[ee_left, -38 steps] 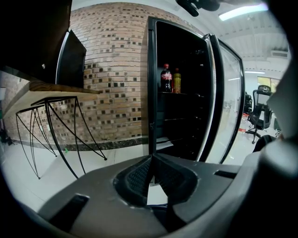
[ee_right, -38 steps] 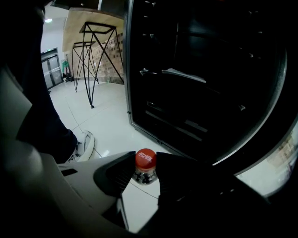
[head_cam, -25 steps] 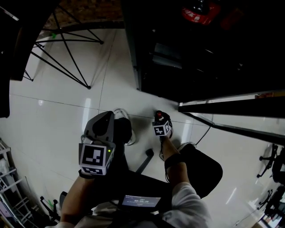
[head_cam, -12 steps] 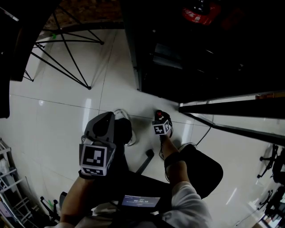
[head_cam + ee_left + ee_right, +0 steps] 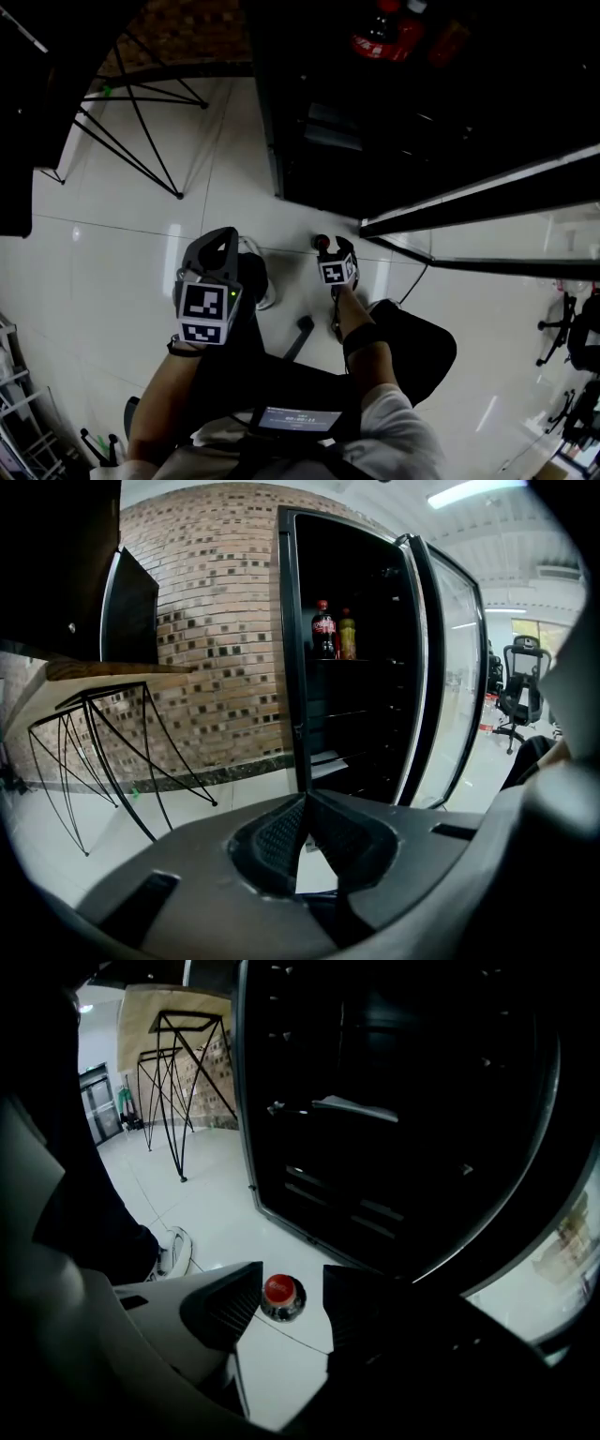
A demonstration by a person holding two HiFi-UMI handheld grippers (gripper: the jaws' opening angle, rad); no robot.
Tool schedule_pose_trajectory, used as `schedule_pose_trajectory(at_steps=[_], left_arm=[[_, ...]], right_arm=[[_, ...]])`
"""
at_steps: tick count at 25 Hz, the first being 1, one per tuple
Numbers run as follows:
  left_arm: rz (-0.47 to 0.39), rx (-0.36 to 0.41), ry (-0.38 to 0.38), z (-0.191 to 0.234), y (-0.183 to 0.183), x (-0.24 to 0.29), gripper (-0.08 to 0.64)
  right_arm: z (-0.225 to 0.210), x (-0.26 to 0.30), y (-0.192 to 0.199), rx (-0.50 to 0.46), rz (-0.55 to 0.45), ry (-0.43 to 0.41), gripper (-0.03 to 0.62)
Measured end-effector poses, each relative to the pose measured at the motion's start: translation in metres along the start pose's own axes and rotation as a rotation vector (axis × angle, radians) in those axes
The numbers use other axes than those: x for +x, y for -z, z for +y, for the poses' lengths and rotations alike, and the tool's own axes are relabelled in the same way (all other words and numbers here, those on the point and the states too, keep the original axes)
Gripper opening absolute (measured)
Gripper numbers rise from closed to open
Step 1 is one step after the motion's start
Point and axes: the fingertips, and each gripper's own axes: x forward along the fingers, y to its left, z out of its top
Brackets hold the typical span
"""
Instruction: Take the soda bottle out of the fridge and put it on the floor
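Observation:
The soda bottle [image 5: 279,1294], seen from above by its red cap, stands upright on the white floor in front of the open fridge [image 5: 394,122]. My right gripper [image 5: 292,1293] hangs over it with its jaws opening: the cap sits between them, with a clear gap on the right side, and the pads do not press on it. In the head view the bottle [image 5: 322,242] shows just beyond the right gripper [image 5: 330,249]. My left gripper [image 5: 223,240] is held left of it, shut and empty, its pads meeting in the left gripper view [image 5: 305,803].
The fridge door [image 5: 450,667] stands open to the right. A cola bottle [image 5: 323,630] and a yellow bottle [image 5: 347,635] stand on a shelf inside. A table on black wire legs [image 5: 131,112] is at the left. My shoe [image 5: 262,281] is near the bottle.
The right gripper's jaws have spread and let go of the bottle; its cap now shows just ahead of the gripper. The head view has shifted slightly. The left gripper stays shut.

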Motion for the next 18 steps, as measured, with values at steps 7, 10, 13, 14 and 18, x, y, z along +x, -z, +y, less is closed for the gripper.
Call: schedule_pose_trajectory(at_steps=[7,10,13,14,18], left_arm=[[0.001,0.005,0.003,-0.002,0.000,-0.005,0.002],[0.002,0.004,0.000,-0.001,0.001,-0.007,0.002],[0.006,0.005,-0.002,-0.001,0.003,-0.012,0.002],[0.004,0.007,-0.003,-0.002,0.003,-0.013,0.002],[-0.003,0.002,-0.005,-0.001,-0.001,-0.016,0.002]], right_arm=[[-0.037,-0.078,-0.038,0.120,-0.108,0.093,0.232],[-0.046,-0.114,-0.058,0.210,-0.167,0.100,0.232],[-0.056,-0.161,-0.083,0.268,-0.253,0.133,0.219],[-0.061,-0.178,-0.095,0.278,-0.296,0.146,0.194],[-0.075,-0.245,-0.135,0.288,-0.445,0.189,0.147]])
